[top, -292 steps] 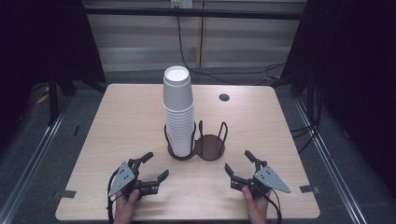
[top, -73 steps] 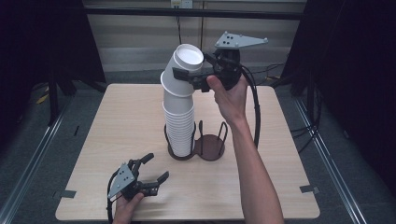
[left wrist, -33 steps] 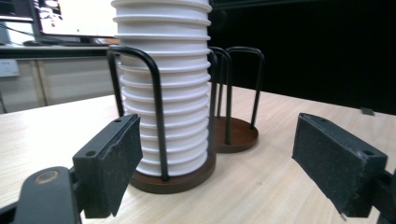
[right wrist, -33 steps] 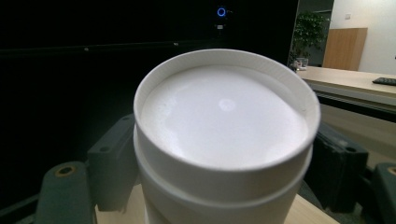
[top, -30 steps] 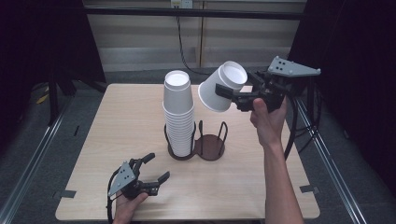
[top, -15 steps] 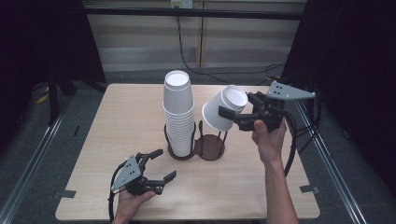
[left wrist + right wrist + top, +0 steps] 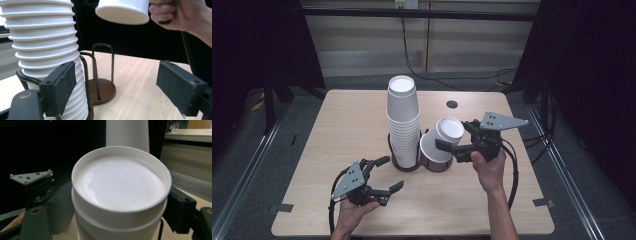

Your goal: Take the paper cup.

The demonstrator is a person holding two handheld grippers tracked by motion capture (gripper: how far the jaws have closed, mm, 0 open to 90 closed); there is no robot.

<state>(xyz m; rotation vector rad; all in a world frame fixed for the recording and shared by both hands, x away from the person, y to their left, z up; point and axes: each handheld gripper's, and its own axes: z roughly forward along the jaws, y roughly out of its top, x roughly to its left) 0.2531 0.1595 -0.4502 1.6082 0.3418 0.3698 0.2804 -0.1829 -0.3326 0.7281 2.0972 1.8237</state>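
A tall stack of upturned white cups [image 7: 402,120] [image 7: 42,50] [image 7: 127,132] stands in the left ring of a dark two-ring wire holder [image 7: 437,164] [image 7: 102,90]. My right gripper [image 7: 453,137] [image 7: 120,212] is shut on a single white cup [image 7: 447,131] [image 7: 120,192], its bottom toward that gripper's camera. The cup hangs tilted just above the holder's right ring, and shows high up as the cup [image 7: 122,11] in the left gripper view. My left gripper [image 7: 392,173] [image 7: 125,92] is open near the table's front left, aimed at the holder, with nothing between its pads.
The light wooden table [image 7: 342,125] has a small dark round hole [image 7: 452,104] at the back centre. Black curtains hang to both sides. The right gripper's cable [image 7: 514,170] loops beside the forearm.
My right gripper has come down and toward the holder with the cup, from well above the table to just over the right ring. My left gripper has lifted slightly.
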